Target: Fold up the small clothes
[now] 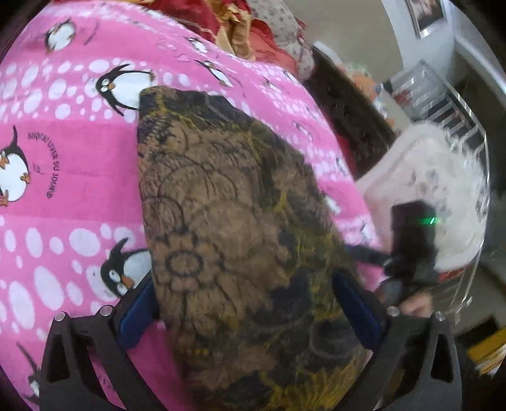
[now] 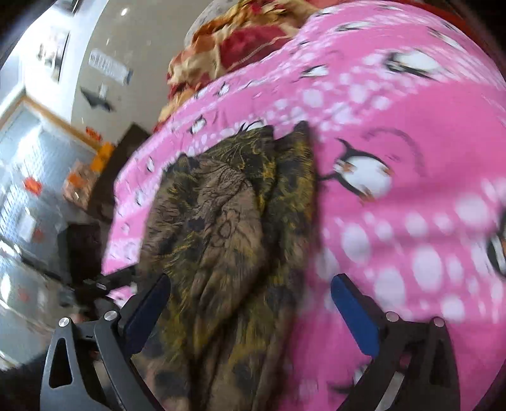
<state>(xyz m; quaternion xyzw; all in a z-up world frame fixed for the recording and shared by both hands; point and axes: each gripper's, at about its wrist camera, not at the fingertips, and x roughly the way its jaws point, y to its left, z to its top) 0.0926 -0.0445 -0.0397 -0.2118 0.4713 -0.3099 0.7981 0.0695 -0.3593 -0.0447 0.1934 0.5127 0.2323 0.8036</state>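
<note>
A brown cloth with black and yellow floral print (image 1: 227, 227) lies on a pink penguin blanket (image 1: 79, 158). My left gripper (image 1: 246, 303) is open, its blue pads on either side of the cloth's near end. In the right wrist view the same cloth (image 2: 227, 221) lies folded in layers. My right gripper (image 2: 249, 306) is open above its near part, with the left pad over the cloth and the right pad over the pink blanket (image 2: 411, 205). The other gripper shows dark and blurred at the blanket's edge (image 1: 411, 246).
A red and gold fabric pile (image 1: 240, 25) lies at the blanket's far end, also in the right wrist view (image 2: 240, 41). A white fluffy surface (image 1: 436, 189) and a clear rack (image 1: 442, 104) stand off the bed's side. Both views are motion-blurred.
</note>
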